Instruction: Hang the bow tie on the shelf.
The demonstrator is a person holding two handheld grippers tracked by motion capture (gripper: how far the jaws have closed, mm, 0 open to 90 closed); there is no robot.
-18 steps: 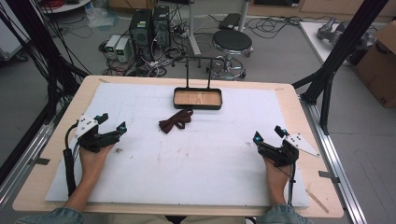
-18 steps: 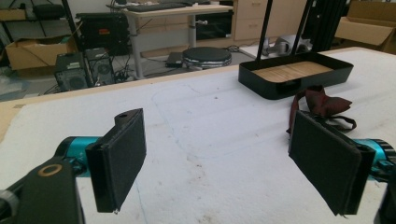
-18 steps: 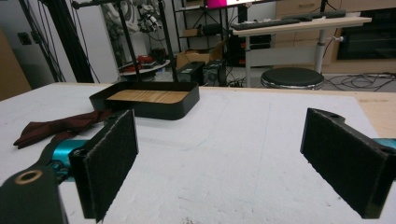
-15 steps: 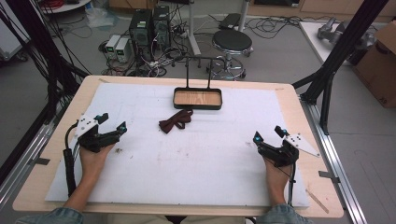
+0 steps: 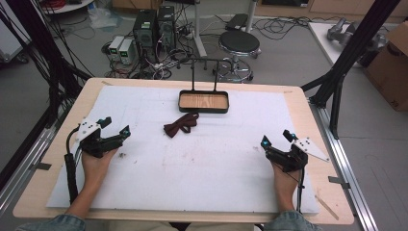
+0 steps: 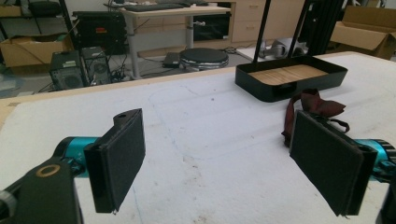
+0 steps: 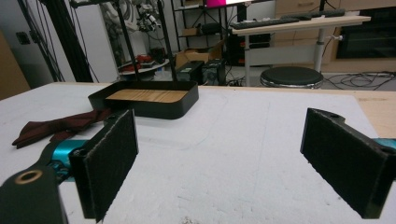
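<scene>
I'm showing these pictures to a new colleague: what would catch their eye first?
Probably the dark red bow tie lying alone near the middle of the white mat, just in front of the black tray with a wooden floor at the far edge. Next, the left gripper and right gripper, one held at each side of the mat, jaws wide open and holding nothing.

Grey floor [image 5: 288, 57] — stool [image 5: 239, 42], computers [image 5: 154, 26].
</scene>
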